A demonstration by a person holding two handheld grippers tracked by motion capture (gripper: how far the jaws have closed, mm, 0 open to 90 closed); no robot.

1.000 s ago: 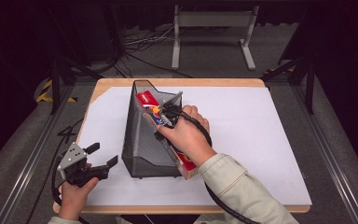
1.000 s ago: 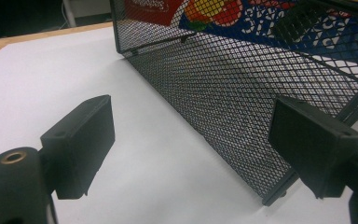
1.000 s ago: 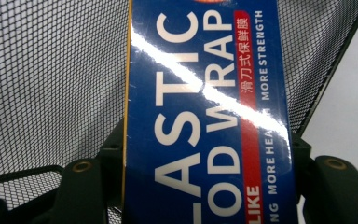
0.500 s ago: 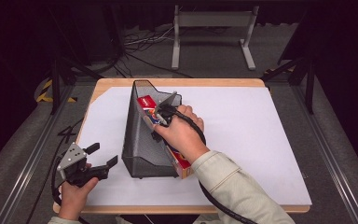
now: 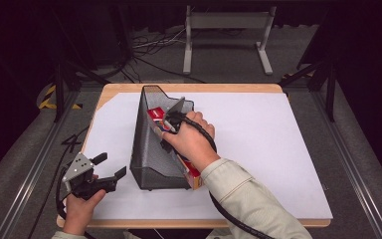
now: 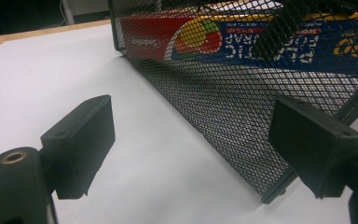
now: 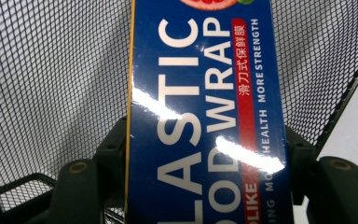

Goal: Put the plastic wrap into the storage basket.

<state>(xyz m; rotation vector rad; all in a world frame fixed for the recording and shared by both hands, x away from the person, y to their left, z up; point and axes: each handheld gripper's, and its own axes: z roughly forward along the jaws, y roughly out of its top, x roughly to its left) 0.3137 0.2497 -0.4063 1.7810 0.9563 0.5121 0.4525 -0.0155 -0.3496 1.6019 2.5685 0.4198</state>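
1. Table (image 5: 288, 149): a wooden top lying under a white sheet, with a strip of wood showing along the far edge and at the near left corner. The person's two forearms are coming in over the near edge.
2. Mesh file holder (image 5: 151, 149): a black wire-mesh rack standing left of the table's middle, tall end away from the person and sloping down toward them. In the left gripper view its side wall (image 6: 223, 102) is rising right in front of the jaws.
3. Plastic wrap box (image 5: 155, 114): a long blue and red carton lying inside the holder, running along its length; its red far end is showing near the tall end, and its near end is poking out at the low front corner. Through the mesh it is reading as a printed blue and red band (image 6: 242, 42). In the right gripper view its blue face (image 7: 205, 116) is standing between the two jaws, lettering upward.
4. Right gripper (image 5: 171, 122): held in the person's right hand over the holder's open top, reaching down inside. Its jaws are sitting on either side of the box, close against its long edges; they have just been easing apart a little, with the box between them.
5. Left gripper (image 5: 110, 168): held in the left hand at the near left corner of the table, just beside the holder's low end but apart from it. Its jaws are standing spread wide with nothing between them; in its own view (image 6: 191, 140) only the white sheet is lying in the gap.
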